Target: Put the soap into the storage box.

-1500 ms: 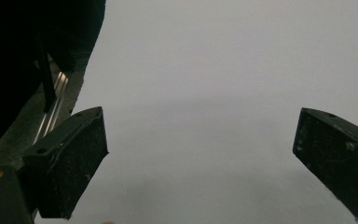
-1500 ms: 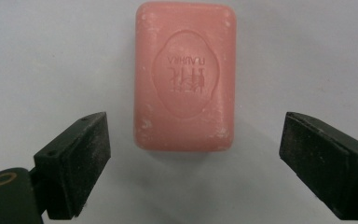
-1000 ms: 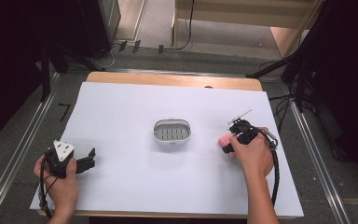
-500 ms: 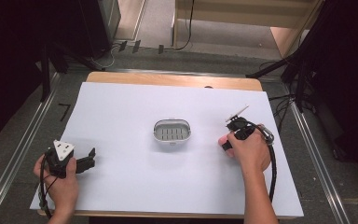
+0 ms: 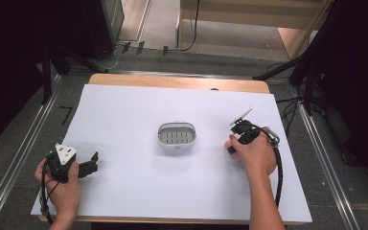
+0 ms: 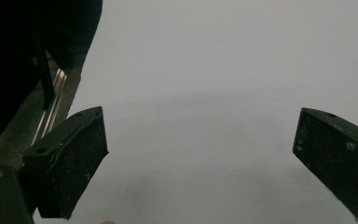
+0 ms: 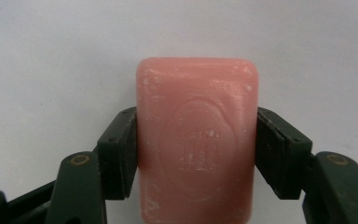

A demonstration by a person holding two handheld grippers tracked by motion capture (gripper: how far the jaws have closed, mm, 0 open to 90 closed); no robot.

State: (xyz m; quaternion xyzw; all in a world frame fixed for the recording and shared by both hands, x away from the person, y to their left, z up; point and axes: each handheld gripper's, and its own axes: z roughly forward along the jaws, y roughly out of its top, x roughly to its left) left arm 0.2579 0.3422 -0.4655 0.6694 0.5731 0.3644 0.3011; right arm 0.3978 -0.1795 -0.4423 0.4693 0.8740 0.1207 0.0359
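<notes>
Right hand-held gripper [image 7: 196,154] clamped on pink soap [image 7: 197,140], white sheet [image 7: 51,56]

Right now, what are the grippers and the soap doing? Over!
Right gripper shut on pink soap, jaws just closed. Left gripper open, nothing between its jaws. Soap dish mid-table, apart from both. Nothing in the way.

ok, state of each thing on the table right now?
pink soap bar: flat on the white sheet, clamped on both long sides
right tool: just closed, shut on the soap
left tool: open, nothing between the jaws, low over the sheet
soap dish: upright, empty, mid-table
</notes>
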